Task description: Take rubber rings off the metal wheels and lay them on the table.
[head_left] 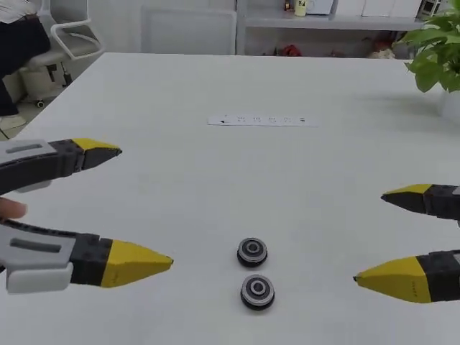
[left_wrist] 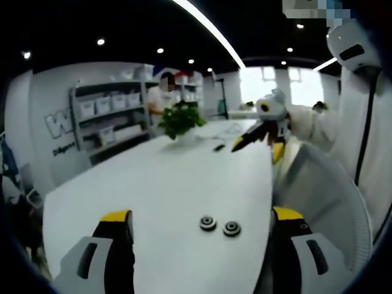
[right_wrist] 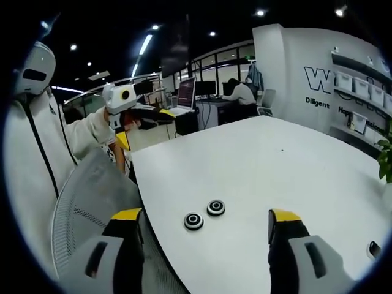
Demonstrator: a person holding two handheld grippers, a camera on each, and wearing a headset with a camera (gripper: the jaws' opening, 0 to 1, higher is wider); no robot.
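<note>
Two small metal wheels with black rubber rings lie side by side on the white table near its front edge: a farther wheel (head_left: 251,251) (left_wrist: 207,223) (right_wrist: 215,207) and a nearer wheel (head_left: 257,292) (left_wrist: 231,228) (right_wrist: 193,220). My left gripper (head_left: 144,208) (left_wrist: 202,223) hovers at the left, open, with nothing between its yellow-tipped jaws. Open and likewise holding nothing, my right gripper (head_left: 370,237) (right_wrist: 205,220) hangs at the right. Both grippers stay apart from the wheels, which lie between them.
A white power strip (head_left: 262,120) lies flat at mid-table. A green potted plant (head_left: 437,50) (left_wrist: 179,119) stands at the far right corner. A mesh chair (right_wrist: 92,196) sits at the table's near edge; office chairs and shelves lie beyond the far edge.
</note>
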